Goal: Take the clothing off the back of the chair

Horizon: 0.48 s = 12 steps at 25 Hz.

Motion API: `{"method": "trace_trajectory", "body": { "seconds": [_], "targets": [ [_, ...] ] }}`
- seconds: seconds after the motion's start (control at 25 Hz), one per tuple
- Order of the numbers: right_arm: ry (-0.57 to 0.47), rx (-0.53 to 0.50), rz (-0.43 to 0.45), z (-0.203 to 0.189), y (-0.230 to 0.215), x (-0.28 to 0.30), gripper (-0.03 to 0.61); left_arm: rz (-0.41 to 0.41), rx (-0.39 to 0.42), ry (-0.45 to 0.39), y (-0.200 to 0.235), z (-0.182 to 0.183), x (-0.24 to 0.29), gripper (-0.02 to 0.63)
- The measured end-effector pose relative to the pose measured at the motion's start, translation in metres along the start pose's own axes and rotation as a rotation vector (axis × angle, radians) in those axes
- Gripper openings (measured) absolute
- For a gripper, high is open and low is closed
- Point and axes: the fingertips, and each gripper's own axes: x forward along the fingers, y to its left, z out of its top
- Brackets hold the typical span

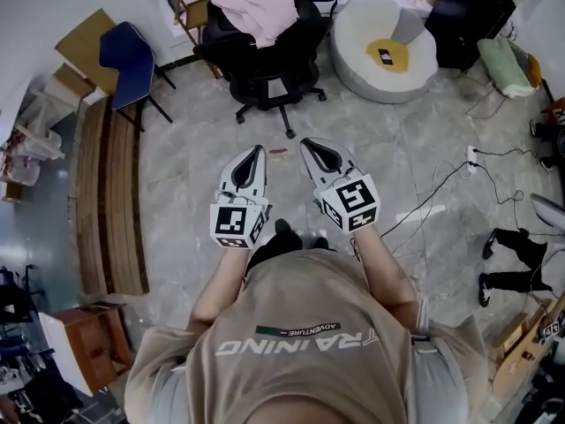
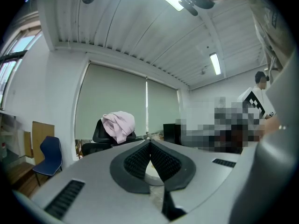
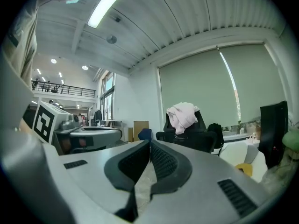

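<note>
Soft rumpled pink cloth for the clothing, over a matt black chair. Matt grey plastic on left gripper and right gripper, ribbed black pads. Shiny marble-look floor, bare wood planks.

My left gripper & right gripper: grey, black pads, b&w square markers. Far off, pink clothing on a black chair. Blue chair far left. Floor grey, marbled. My shirt tan w/ white lettering.

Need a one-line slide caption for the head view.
Left claw and right claw, both shut and empty, point toward the pink clothing draped over the black office chair ahead.
</note>
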Motion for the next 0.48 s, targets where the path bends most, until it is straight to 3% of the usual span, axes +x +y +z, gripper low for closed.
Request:
{"method": "trace_trajectory", "body": {
  "seconds": [0.48],
  "targets": [
    [0.011,-0.047,-0.080,0.013,-0.011,0.074,0.035,-0.076,-0.013,0.004,0.070,-0.014,0.044,0.009]
  ]
}}
